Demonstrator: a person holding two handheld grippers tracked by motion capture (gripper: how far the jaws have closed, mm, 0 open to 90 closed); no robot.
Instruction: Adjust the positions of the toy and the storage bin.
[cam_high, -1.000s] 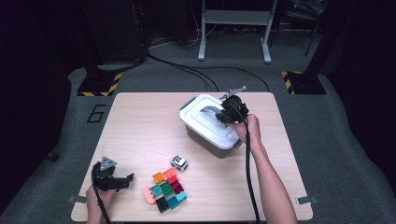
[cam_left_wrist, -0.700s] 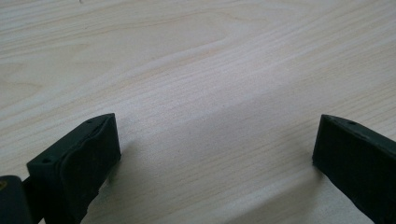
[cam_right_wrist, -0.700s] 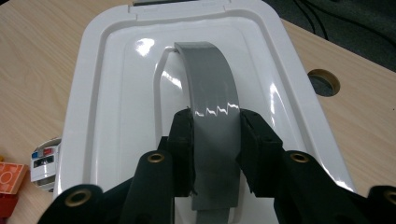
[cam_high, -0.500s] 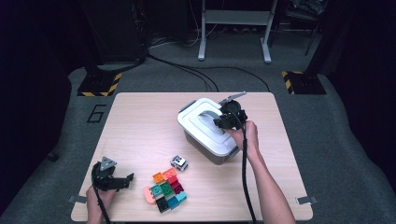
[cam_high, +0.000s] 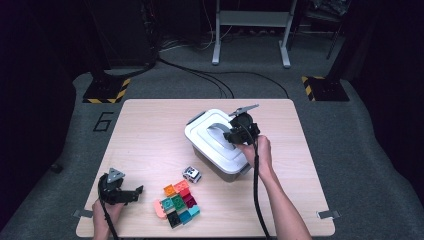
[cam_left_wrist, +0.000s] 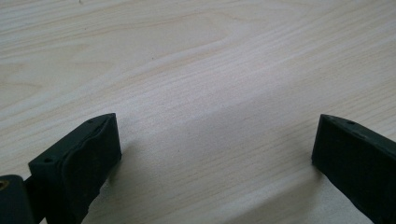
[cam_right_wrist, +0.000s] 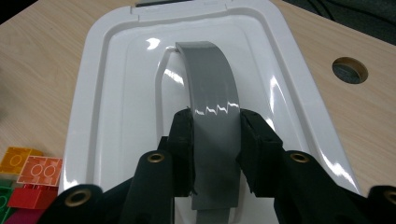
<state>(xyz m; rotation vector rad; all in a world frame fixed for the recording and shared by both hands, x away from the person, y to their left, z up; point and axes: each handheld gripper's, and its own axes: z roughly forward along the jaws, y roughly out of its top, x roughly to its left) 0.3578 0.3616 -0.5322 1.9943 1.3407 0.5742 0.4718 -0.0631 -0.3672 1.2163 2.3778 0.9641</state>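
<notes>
- The right tongs (cam_right_wrist: 215, 154) are pinching the grey arched plastic handle (cam_right_wrist: 212, 112) on the glossy white lid (cam_high: 216, 140) of a grey-walled storage box (cam_high: 220, 167); in the right gripper view a black pad presses on each side of the band.
- The box sits toward the right of the pale wood-grain bench (cam_high: 150, 130), with the lid seated on it, flush as far as I can tell.
- My reading: the step in hand is carrying or dragging the box by its handle, probably toward the bricks. The next move calls for a steady grip and a level pull, as the handle is smooth, shiny and may slip between the pads.
- The left tongs (cam_left_wrist: 215, 154) are spread wide over bare wood, holding nothing, at the near left corner of the bench.
- A cluster of studded plastic bricks (cam_high: 178, 202), orange, red, green, teal, pink and black, lies near the front edge, apart from the box.
- A small white and black toy car (cam_high: 191, 174) stands just beside the box's near corner, close enough to be knocked if the box slides that way.
</notes>
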